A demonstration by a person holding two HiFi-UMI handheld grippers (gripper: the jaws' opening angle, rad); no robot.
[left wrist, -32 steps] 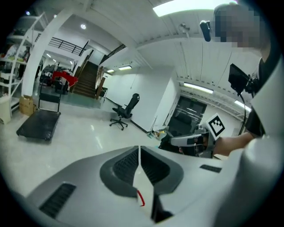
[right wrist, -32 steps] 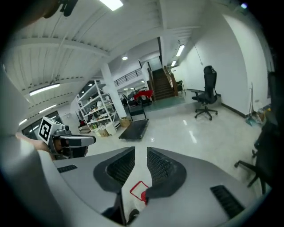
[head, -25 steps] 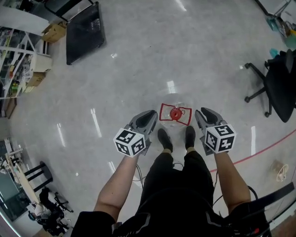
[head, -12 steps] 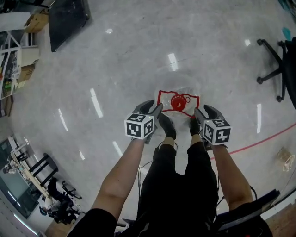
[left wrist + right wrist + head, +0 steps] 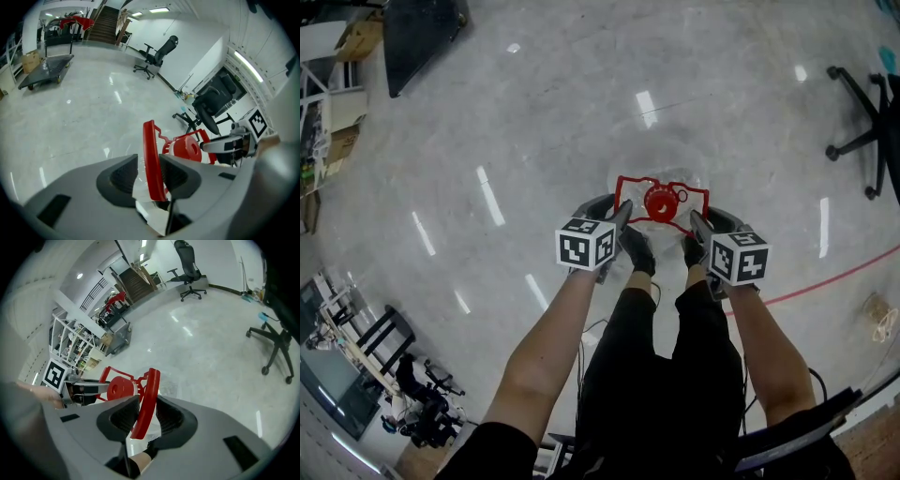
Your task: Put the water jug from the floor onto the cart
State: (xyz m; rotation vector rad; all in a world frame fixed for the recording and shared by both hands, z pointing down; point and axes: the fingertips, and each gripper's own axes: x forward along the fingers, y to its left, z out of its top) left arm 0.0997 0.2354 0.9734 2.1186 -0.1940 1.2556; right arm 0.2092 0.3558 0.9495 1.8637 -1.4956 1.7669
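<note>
A clear water jug (image 5: 661,176) with a red cap (image 5: 660,202) and a red handle frame (image 5: 623,192) stands on the floor just ahead of my shoes. My left gripper (image 5: 619,212) straddles the frame's left bar (image 5: 151,159). Its jaws have just been opening, and a gap shows beside the bar. My right gripper (image 5: 697,221) straddles the right bar (image 5: 148,397). Those jaws have just been closing, and the bar stands slanted between the pads with a slim gap. Each gripper shows in the other's view: the right gripper (image 5: 229,143) and the left gripper (image 5: 86,389).
A flat platform cart (image 5: 47,65) stands far across the shiny floor, dark at the top left of the head view (image 5: 422,33). Office chairs (image 5: 862,122) (image 5: 152,56) stand to the right and at the back. A red floor line (image 5: 825,277) runs on the right. Shelves (image 5: 77,345) line one side.
Both grippers have come down from above my shoes to the jug's top. Each now has a side bar of the red handle frame between its jaws.
</note>
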